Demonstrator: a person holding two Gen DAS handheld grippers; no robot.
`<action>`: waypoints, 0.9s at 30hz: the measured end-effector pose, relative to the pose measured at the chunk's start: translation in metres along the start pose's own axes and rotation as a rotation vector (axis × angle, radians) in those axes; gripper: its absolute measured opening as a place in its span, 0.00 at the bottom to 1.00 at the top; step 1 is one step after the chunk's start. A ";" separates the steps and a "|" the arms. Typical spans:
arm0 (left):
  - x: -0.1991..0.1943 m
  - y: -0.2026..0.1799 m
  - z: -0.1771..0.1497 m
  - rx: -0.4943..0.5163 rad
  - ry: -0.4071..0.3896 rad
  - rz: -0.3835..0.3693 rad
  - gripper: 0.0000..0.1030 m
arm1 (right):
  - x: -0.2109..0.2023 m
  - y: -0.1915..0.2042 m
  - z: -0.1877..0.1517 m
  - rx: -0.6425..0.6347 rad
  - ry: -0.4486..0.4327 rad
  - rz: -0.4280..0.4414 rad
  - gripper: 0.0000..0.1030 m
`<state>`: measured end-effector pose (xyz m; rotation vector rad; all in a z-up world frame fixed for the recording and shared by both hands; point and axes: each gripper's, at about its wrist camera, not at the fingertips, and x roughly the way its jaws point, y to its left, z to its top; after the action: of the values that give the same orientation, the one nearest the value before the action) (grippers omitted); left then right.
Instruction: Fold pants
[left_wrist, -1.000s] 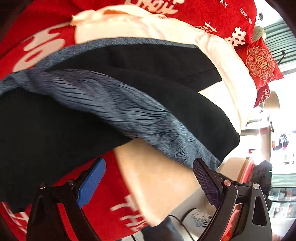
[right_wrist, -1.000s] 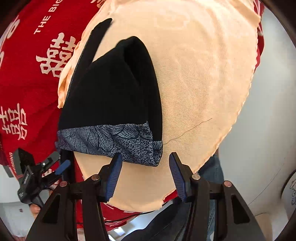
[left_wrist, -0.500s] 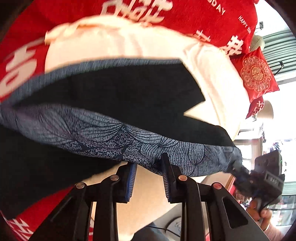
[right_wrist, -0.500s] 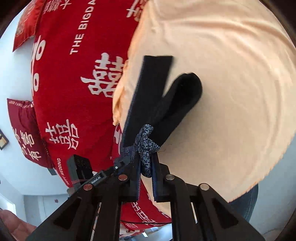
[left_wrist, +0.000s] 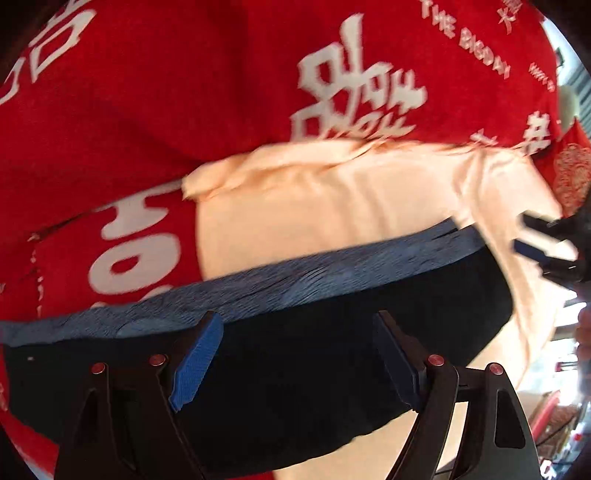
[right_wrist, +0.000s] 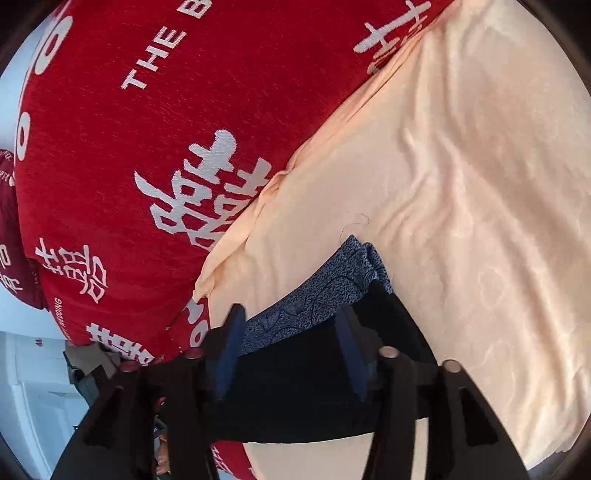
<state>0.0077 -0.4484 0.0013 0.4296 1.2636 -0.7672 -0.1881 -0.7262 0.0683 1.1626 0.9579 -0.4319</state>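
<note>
The black pants (left_wrist: 295, 369) with a blue patterned band (left_wrist: 295, 273) lie folded on a peach cloth (left_wrist: 314, 206). My left gripper (left_wrist: 295, 358) hovers open over the black fabric just below the band, nothing between its fingers. In the right wrist view the pants (right_wrist: 314, 387) show their patterned band (right_wrist: 321, 295) ending in a corner on the peach cloth (right_wrist: 461, 184). My right gripper (right_wrist: 290, 354) stands open over that end, its blue pads apart. The other gripper's blue pad (left_wrist: 532, 253) shows at the left wrist view's right edge.
A red cover with white characters (left_wrist: 221, 92) spreads beyond the peach cloth, also filling the left of the right wrist view as red cover (right_wrist: 147, 147). A red cushion (left_wrist: 572, 177) sits at far right. White wall and floor (right_wrist: 33, 387) lie past the bed edge.
Both grippers were shut on the patterned band half a second ago; now both have let go and stand open. The band has been carried over and laid down, folding the pants.
</note>
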 end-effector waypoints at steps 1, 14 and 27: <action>0.007 0.006 -0.006 -0.009 0.024 0.033 0.81 | -0.003 -0.001 -0.002 -0.006 -0.011 -0.022 0.59; 0.045 0.022 -0.047 -0.084 0.128 0.146 0.81 | 0.078 -0.007 0.022 -0.280 0.186 -0.363 0.21; 0.045 0.045 -0.038 -0.150 0.114 0.196 0.81 | 0.034 -0.031 0.028 -0.161 0.071 -0.265 0.40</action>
<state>0.0190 -0.4044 -0.0570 0.4728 1.3529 -0.4839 -0.1805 -0.7569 0.0249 0.9131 1.1933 -0.5175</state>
